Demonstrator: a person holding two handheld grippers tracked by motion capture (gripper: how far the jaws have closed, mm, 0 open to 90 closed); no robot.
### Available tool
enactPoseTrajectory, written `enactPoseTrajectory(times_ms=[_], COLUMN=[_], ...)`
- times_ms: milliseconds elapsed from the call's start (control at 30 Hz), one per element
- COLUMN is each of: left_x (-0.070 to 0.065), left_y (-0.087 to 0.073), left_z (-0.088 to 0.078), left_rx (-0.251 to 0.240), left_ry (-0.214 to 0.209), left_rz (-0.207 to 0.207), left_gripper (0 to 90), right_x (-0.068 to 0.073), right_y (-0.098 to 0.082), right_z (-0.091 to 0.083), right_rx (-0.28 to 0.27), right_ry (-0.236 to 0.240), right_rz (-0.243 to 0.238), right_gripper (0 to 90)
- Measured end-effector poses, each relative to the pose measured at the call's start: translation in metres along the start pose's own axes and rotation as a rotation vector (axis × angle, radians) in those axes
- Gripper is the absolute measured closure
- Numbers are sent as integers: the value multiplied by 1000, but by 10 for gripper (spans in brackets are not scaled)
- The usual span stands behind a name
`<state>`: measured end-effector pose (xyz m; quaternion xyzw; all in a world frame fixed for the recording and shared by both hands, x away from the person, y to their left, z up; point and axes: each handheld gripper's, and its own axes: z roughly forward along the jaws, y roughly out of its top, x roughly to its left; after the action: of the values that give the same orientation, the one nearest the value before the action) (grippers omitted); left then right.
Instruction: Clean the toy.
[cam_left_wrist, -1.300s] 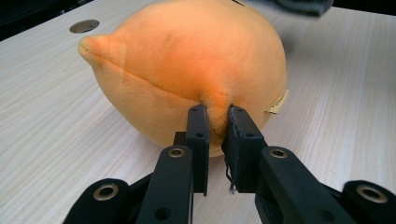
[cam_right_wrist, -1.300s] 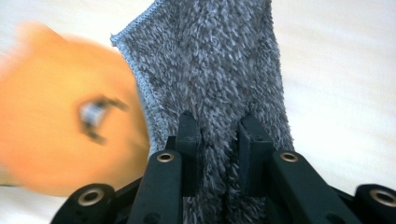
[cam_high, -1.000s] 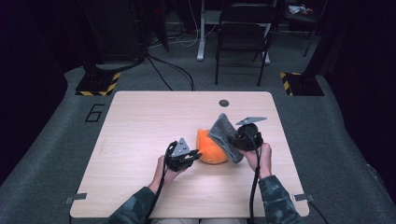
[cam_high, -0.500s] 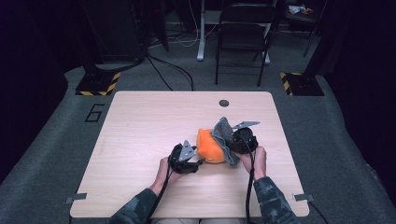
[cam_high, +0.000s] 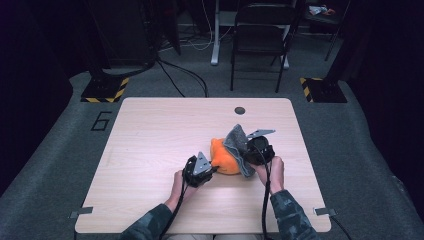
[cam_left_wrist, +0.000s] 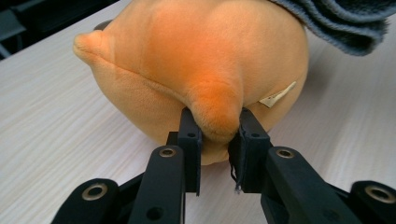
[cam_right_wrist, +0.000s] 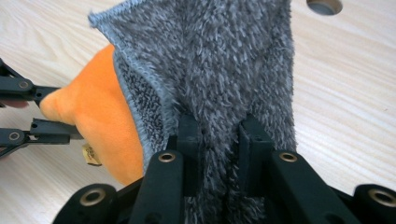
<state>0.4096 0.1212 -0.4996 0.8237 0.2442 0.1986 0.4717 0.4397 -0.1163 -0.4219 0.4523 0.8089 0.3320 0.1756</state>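
Two grippers meet at one soft orange plush toy that lies on the right half of the wooden tabletop, toward the person's edge. We hold the left gripper at the toy's near-left side, and in the left gripper view we see its black jaws pinching a small protruding nub of orange plush between them; those jaws have just been closing, and the pads now press into the fabric on both sides. A pale label sticks out of the toy's seam just to the right of that nub. We hold the right gripper on the toy's right side, its jaws narrow and clamped on a fold of a fluffy grey cloth, which rises between them and drapes against the plush. In the high view the cloth leans over the toy's right flank, touching it, with one corner standing up. In the right gripper view we also see the left gripper's jaws at the far left edge, gripping the toy's pointed end. A round hole sits in the tabletop beyond the toy, well apart from it.
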Motion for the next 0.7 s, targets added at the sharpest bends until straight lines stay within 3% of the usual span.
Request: enactPoseTrajectory(times_ms=[200, 333, 433, 533, 633, 700], left_x=[19, 25, 25, 25, 26, 25], left_y=[2, 2, 2, 1, 1, 0], left_z=[-11, -13, -13, -12, -12, -11], left_rx=[-39, -41, -39, -34, -20, -7], left_ry=[-116, -190, -207, -189, -167, -156], left_rz=[-47, -31, -32, -38, -31, -25], left_gripper=[771, 771, 770, 767, 763, 760], right_x=[1, 12, 26, 40, 46, 46], right_y=[10, 16, 20, 21, 16, 13], right_z=[-21, -30, -31, -26, -10, -2], right_rx=[-43, -61, -67, -49, -10, 2], right_ry=[17, 36, 51, 68, 44, 28], right_rz=[-5, -42, -91, -120, -172, -177], right_gripper=[740, 740, 740, 739, 739, 739])
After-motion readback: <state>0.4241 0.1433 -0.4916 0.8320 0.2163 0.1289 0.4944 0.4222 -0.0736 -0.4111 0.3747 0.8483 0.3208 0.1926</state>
